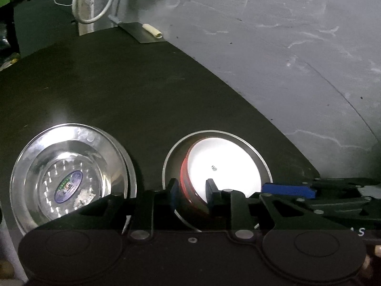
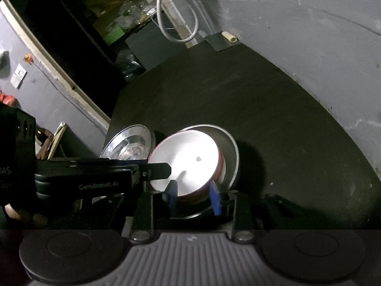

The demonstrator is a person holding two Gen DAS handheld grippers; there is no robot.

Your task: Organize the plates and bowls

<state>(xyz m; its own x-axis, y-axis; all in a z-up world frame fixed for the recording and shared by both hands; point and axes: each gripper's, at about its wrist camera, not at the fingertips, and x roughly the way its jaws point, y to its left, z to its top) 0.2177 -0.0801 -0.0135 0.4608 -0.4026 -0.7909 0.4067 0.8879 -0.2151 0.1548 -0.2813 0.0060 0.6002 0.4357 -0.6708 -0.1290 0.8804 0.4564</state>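
The counter (image 1: 119,90) was matte black. The wall (image 1: 297,35) was grey with pale, irregular streaks. The steel plate (image 1: 31,166) was bright silver and carried an oval label (image 1: 67,186) in purple and white with a green band. The pan (image 1: 262,164) was dull silver-grey. The bowl (image 1: 223,164) inside it was white on its broad face, with a small dark mark (image 1: 213,168) near the centre, and red around its side (image 1: 184,181). The left tool (image 1: 192,191) was black with dark blue pads. The right tool (image 2: 194,196) was black with brighter blue pads. The cable (image 1: 95,4) was white.
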